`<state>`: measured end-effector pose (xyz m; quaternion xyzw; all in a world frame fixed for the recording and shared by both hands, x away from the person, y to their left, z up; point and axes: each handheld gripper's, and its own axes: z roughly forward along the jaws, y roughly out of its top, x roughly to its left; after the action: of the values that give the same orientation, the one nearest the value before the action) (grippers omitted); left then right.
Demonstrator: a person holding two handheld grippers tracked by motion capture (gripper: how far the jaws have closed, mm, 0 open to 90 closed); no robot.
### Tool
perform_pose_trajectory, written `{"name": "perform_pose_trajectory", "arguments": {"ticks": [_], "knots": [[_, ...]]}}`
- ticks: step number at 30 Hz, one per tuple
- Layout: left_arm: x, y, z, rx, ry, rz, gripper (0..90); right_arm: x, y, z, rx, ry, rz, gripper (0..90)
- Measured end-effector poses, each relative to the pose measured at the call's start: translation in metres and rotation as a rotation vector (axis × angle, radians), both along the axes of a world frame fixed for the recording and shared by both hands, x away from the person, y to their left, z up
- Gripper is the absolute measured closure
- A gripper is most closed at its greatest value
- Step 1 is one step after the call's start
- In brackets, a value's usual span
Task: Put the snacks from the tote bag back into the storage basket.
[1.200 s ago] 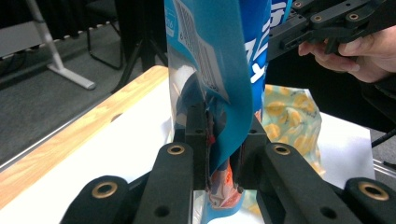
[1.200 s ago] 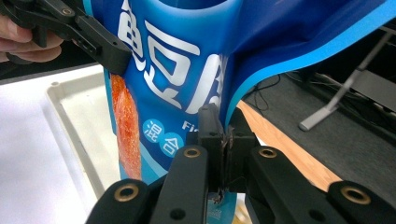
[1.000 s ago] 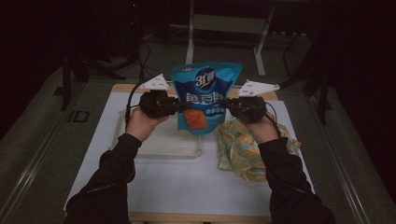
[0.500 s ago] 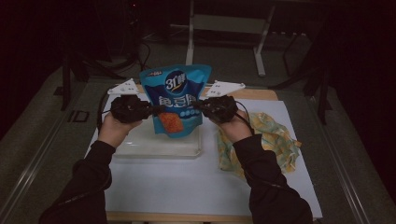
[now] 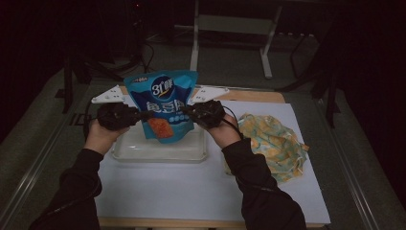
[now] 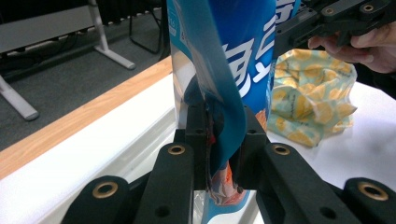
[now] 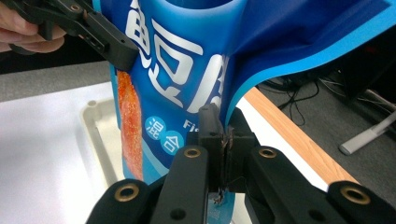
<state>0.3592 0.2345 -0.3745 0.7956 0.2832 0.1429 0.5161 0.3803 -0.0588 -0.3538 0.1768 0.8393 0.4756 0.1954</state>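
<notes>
A blue snack bag (image 5: 163, 103) with white lettering and an orange patch hangs upright above a clear plastic tray (image 5: 160, 149). My left gripper (image 5: 140, 115) is shut on the bag's left edge, and my right gripper (image 5: 187, 111) is shut on its right edge. In the left gripper view the bag's (image 6: 224, 88) edge is pinched between the jaws of the left gripper (image 6: 222, 140). In the right gripper view the bag's (image 7: 173, 74) blue edge is clamped in the right gripper (image 7: 225, 144), with the left gripper (image 7: 116, 49) across from it.
A yellow and teal patterned cloth bag (image 5: 273, 143) lies crumpled on the white mat (image 5: 191, 187) to the right of the tray. The table's wooden edge (image 5: 249, 96) runs along the back. Beyond it stand metal frame legs (image 5: 194, 43) on the floor.
Both grippers have carried the bag a little to the left across the earlier frames, and it now hangs over the tray's middle. Both grips stay the same.
</notes>
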Motion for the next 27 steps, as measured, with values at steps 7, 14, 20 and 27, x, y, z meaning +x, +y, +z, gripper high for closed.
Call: {"name": "perform_pose_trajectory", "arguments": {"ticks": [7,14,20,27], "knots": [[0.011,0.005,-0.021,0.023,0.014,-0.005,80.8,0.005,0.008,-0.021,-0.005,0.019,-0.026,88.9],[0.02,0.008,-0.04,0.035,0.036,-0.004,80.8,0.009,0.014,-0.041,-0.017,0.034,-0.057,89.0],[0.025,0.012,-0.055,0.044,0.036,-0.005,80.7,0.013,0.019,-0.059,-0.012,0.052,-0.071,89.0],[0.029,0.018,-0.073,0.042,0.01,-0.018,80.4,0.015,0.025,-0.075,-0.016,0.061,-0.083,89.0]]}}
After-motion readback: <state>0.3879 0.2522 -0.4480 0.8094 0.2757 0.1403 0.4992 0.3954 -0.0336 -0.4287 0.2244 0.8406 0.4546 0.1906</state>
